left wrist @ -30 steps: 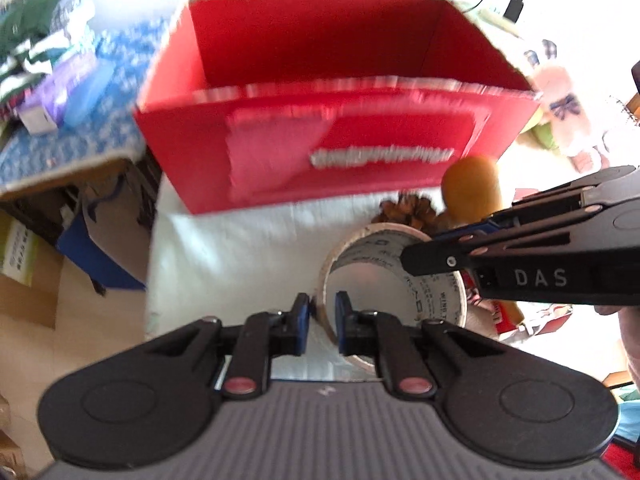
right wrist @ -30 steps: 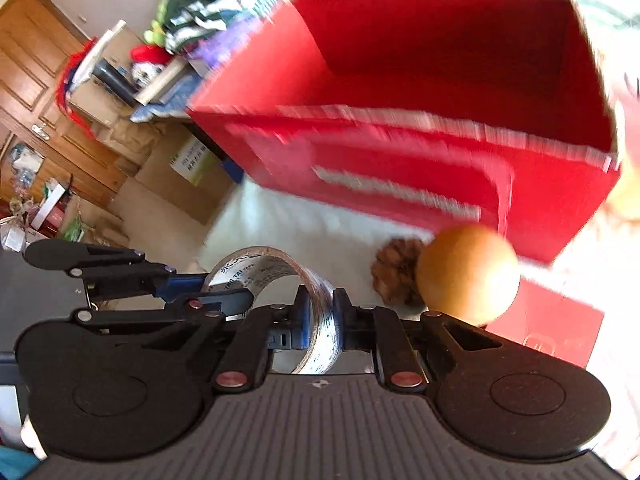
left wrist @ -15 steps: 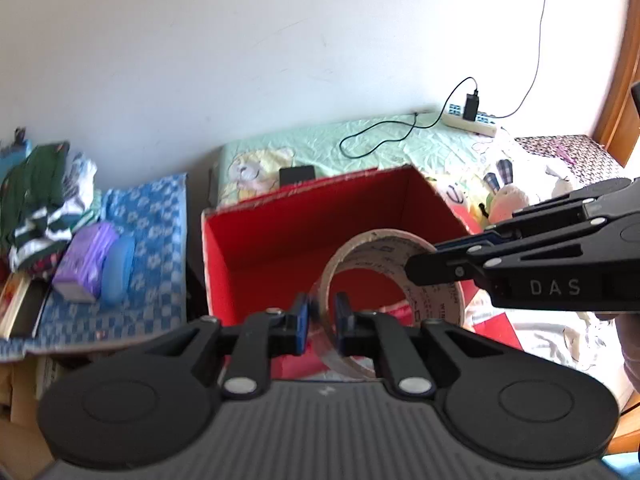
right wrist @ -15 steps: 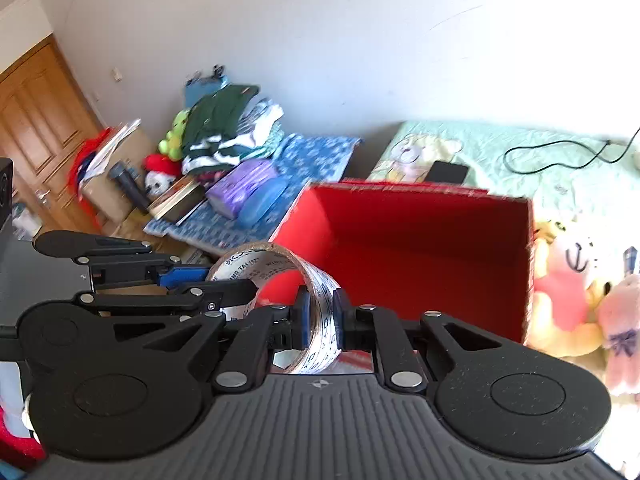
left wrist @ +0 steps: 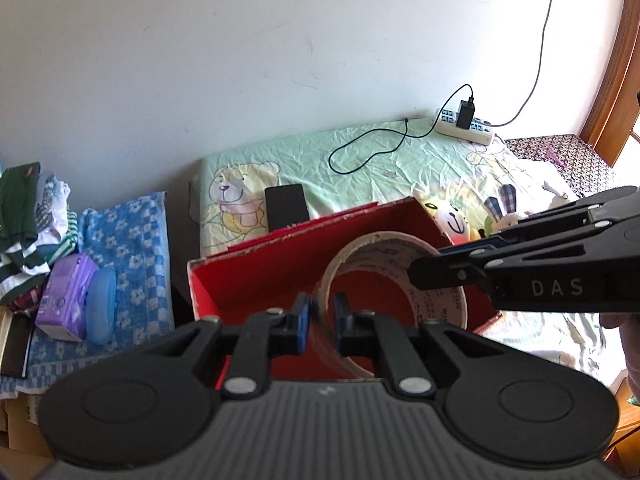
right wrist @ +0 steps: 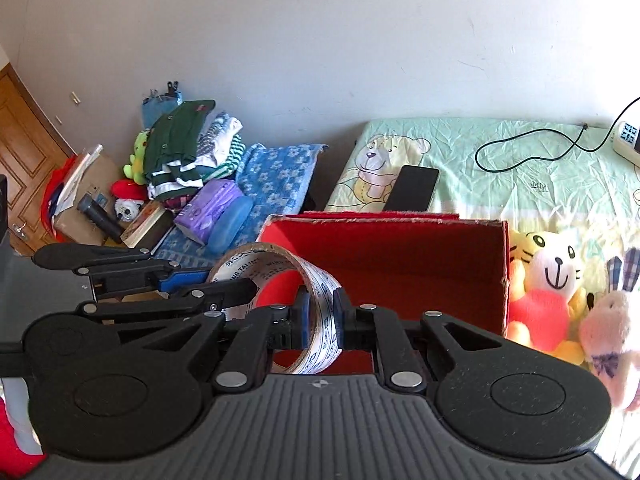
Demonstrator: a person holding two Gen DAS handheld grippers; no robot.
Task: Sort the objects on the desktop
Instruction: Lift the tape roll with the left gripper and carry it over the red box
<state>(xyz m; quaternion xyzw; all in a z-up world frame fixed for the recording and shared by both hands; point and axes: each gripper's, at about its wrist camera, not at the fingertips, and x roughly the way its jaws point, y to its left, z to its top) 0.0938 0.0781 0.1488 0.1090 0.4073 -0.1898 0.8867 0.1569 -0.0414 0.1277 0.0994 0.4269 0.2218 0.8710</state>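
A clear, printed roll of packing tape [left wrist: 394, 276] is held above an open red cardboard box [left wrist: 256, 280], pinched by the left gripper [left wrist: 320, 322] and the right gripper [right wrist: 320, 320]. The box floor is largely hidden. Plush toys [right wrist: 552, 300] are fully seen only in the right wrist view.

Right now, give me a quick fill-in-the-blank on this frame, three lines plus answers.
1. Both tongs are shut on the same roll of ____.
2. The left tongs and right tongs hold it in front of an open box coloured ____.
3. The black phone lies on a sheet printed with a ____.

Answers: tape; red; bear
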